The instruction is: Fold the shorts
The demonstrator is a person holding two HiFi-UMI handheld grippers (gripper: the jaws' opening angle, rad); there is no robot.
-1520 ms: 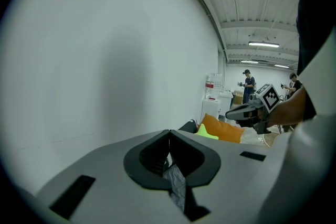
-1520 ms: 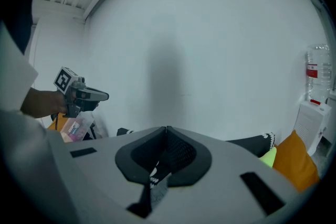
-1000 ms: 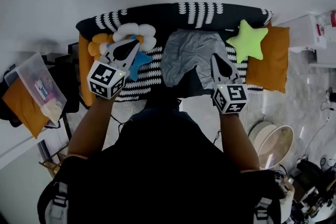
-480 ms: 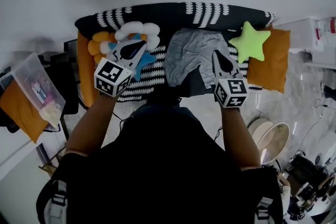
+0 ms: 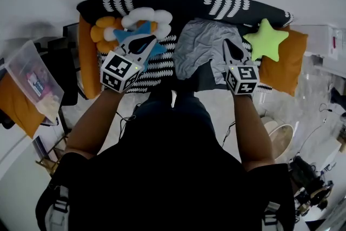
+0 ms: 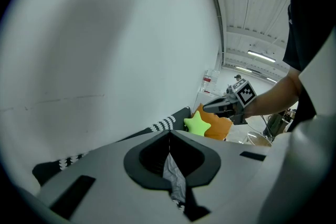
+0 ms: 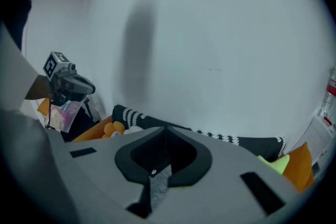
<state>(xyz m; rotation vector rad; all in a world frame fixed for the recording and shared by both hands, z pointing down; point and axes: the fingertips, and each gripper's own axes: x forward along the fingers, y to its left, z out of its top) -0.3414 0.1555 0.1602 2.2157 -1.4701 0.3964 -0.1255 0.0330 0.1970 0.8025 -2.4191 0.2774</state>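
Head view: shorts [image 5: 205,48] are lying rumpled on striped blanket [image 5: 157,70], nothing folded yet, whole job's waiting. I'm hovering left gripper [image 5: 147,40] over plush toys [image 5: 143,19], right gripper [image 5: 231,45] over shorts; green star [image 5: 266,39] is crowding just beside. Left gripper view: jaws pressed together, gripping nothing. Right gripper view: same, grey cloth showing thru slit.

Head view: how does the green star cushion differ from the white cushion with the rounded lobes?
The green star cushion has sharp points, while the white cushion has soft rounded lobes. The green star cushion lies to the right of the grey shorts, partly on an orange cushion. The white cushion lies to their left, beside an orange flower toy. Both look soft and lie along the same black-and-white striped cover.
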